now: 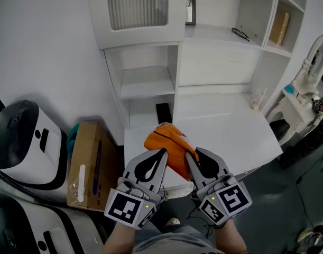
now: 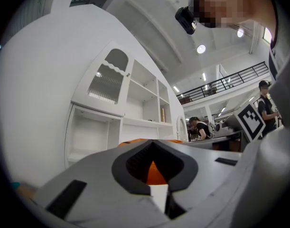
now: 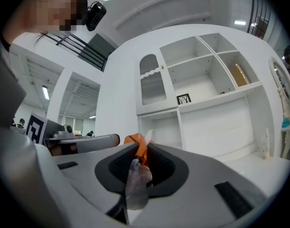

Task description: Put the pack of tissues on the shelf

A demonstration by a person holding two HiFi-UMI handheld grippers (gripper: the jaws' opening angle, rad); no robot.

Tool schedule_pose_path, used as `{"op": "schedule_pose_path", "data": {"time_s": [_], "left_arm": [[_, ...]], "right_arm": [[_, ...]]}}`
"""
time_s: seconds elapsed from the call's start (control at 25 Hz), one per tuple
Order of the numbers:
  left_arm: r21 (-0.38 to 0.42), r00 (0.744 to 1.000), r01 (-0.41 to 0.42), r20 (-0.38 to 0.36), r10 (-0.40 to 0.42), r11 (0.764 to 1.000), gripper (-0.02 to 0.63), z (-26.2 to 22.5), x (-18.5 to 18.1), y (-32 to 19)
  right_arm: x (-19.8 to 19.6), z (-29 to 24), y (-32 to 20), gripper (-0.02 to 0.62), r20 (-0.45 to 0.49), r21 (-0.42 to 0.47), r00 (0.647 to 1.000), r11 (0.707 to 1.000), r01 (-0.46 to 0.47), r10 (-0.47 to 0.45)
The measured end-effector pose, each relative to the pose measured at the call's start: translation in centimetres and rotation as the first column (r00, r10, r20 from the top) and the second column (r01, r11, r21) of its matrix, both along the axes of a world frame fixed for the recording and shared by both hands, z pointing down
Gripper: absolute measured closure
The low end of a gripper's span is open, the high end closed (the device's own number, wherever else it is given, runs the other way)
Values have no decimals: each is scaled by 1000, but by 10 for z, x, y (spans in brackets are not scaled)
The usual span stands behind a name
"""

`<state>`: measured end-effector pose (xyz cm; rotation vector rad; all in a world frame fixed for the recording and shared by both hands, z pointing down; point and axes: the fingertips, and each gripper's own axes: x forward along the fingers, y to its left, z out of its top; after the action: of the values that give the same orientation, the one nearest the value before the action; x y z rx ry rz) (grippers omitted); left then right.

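The orange pack of tissues [image 1: 169, 142] hangs above the front of the white desk [image 1: 230, 131], between my two grippers. My right gripper [image 1: 191, 155] is shut on the pack's clear wrapper edge; in the right gripper view the crumpled film and orange pack [image 3: 137, 144] sit between the pads of the right gripper [image 3: 140, 152]. My left gripper [image 1: 162, 152] has its jaws together, tips against the pack's left side. In the left gripper view the pack [image 2: 154, 172] shows orange just beyond the tips of the left gripper [image 2: 153, 144]; a pinch there cannot be made out. The white shelf unit [image 1: 147, 89] stands behind the desk.
A black object [image 1: 163, 112] stands in the low cubby. Higher shelves hold a small frame [image 1: 190, 10], glasses [image 1: 240, 34] and a yellow book [image 1: 279, 28]. A cardboard box [image 1: 87, 165] and a white-and-black machine [image 1: 24, 142] stand at the left, a round white mirror stand [image 1: 309, 83] at the right.
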<state>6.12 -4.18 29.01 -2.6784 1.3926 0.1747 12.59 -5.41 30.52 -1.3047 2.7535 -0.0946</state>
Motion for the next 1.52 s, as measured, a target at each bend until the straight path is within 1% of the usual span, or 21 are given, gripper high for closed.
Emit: {"op": "schedule_pose_path", "data": {"time_s": [0.36, 0.64, 0.8, 1.12, 1.52], "left_arm": [[-20, 999, 21, 29, -20, 1000, 566, 5, 9, -3], [-29, 999, 14, 45, -12, 999, 566, 12, 10, -7], [-37, 999, 14, 47, -12, 999, 566, 11, 8, -19], [-33, 999, 26, 46, -25, 999, 566, 3, -8, -42], [-30, 999, 41, 25, -40, 999, 566, -1, -31, -69]], "right_arm": [[7, 6, -7, 535, 26, -20, 999, 1000, 20, -20], [7, 13, -12, 535, 33, -29, 999, 999, 14, -13], [4, 12, -23, 535, 31, -37, 999, 999, 15, -14], [-11, 5, -47, 537, 25, -32, 999, 999, 25, -24], [-32, 0, -74, 538, 8, -28, 1000, 999, 31, -30]]}}
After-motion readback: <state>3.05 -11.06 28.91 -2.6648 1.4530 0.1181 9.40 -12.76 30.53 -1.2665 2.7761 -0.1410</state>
